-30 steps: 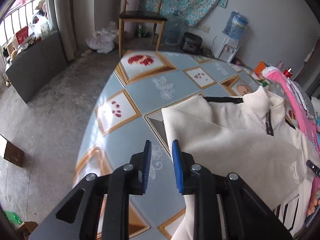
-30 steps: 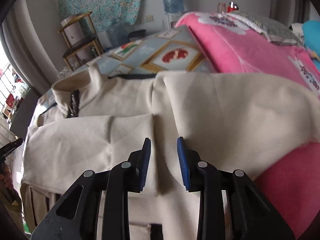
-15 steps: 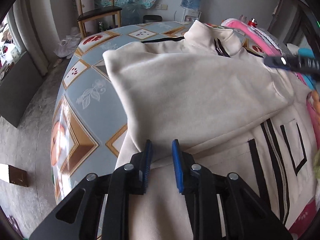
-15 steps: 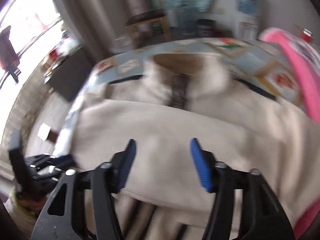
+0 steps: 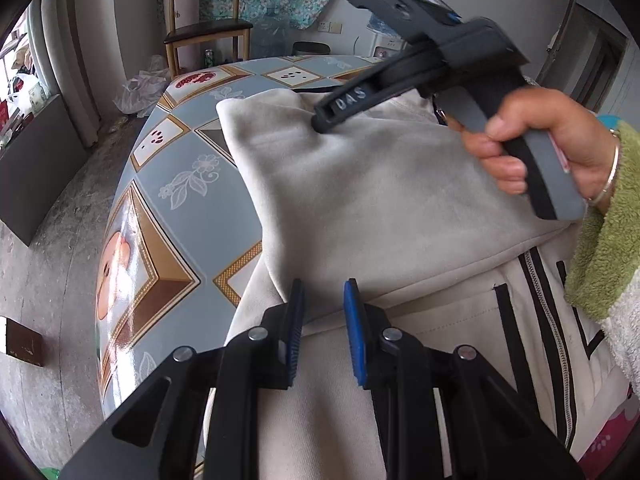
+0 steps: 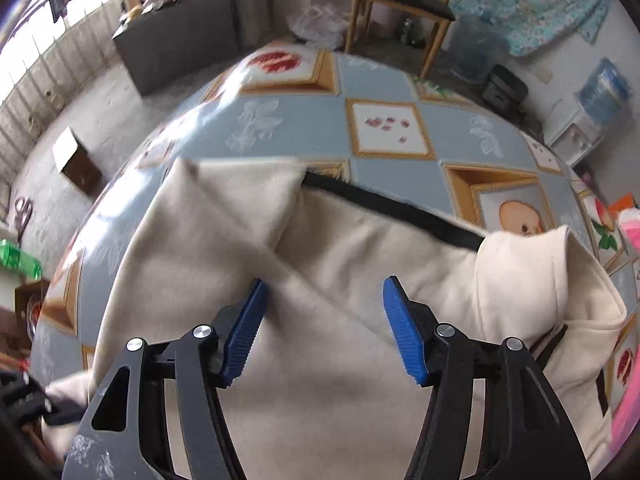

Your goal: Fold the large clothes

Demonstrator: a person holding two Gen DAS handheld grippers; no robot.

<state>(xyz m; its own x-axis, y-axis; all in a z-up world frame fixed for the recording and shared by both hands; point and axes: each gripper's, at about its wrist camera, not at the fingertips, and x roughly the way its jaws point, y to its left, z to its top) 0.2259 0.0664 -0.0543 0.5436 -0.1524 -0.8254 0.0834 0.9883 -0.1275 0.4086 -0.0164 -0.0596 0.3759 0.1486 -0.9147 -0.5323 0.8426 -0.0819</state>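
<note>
A cream jacket (image 5: 380,200) with black trim and a zipper (image 5: 548,312) lies on the blue tile-patterned table (image 5: 192,208). One sleeve is folded across its body. My left gripper (image 5: 323,300) hovers over the folded sleeve's lower edge, its pads a narrow gap apart and pinching nothing. My right gripper (image 6: 324,304) stands wide open above the jacket (image 6: 320,380), left of the collar (image 6: 560,280), with only flat cloth below it. In the left wrist view the right gripper (image 5: 324,120), held by a hand (image 5: 540,140), points down with its tip at the sleeve's far corner.
The table (image 6: 304,128) curves away to a bare floor on the left. A wooden chair (image 6: 400,0) and a water dispenser (image 6: 600,92) stand at the far wall. A pink blanket (image 6: 628,420) lies at the right edge. A cardboard box (image 6: 76,160) sits on the floor.
My left gripper moved from over the bare table onto the jacket's folded sleeve edge, then held still. My right gripper opened wide and swung from the right side to the far left corner.
</note>
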